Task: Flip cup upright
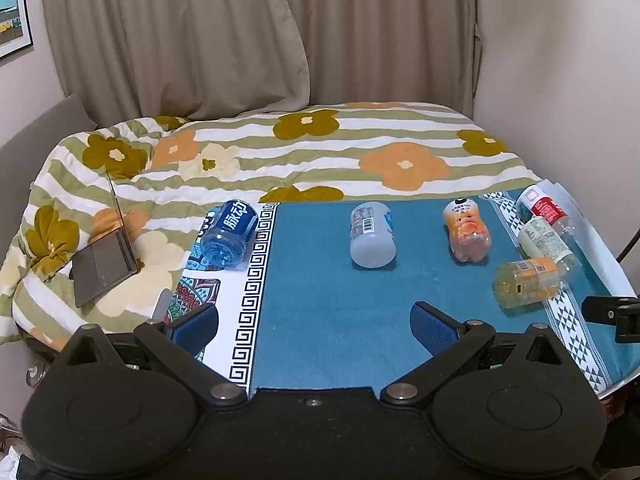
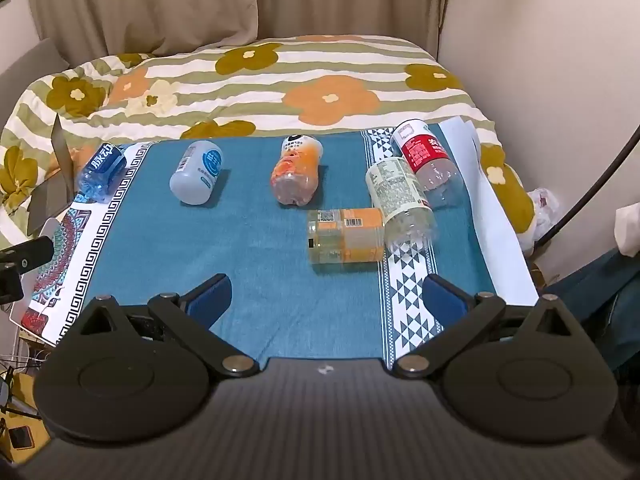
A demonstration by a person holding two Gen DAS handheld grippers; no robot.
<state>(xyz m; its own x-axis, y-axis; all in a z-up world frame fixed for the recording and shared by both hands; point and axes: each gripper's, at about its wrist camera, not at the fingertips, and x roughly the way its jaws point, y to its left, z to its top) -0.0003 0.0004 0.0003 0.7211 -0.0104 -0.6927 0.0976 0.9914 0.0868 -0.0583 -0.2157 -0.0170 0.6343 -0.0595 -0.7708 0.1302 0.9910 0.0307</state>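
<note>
Both the left gripper (image 1: pixel 316 328) and right gripper (image 2: pixel 326 294) hover spread wide and empty over the blue surface (image 2: pixel 240 280), while the nearest yellow-orange bottle (image 2: pixel 346 235) lies sideways mid-frame, probably light, slick plastic, best pinched across its labelled belly.

- I count six bottles lying on their sides, spread across the frame's middle: blue (image 2: pixel 101 172), grey-white (image 2: pixel 196 172), orange (image 2: pixel 296 170), yellow-orange (image 2: pixel 346 236), cream-labelled (image 2: pixel 400 200), red-labelled (image 2: pixel 426 160).
- One laptop (image 1: pixel 106 256), left edge.
</note>
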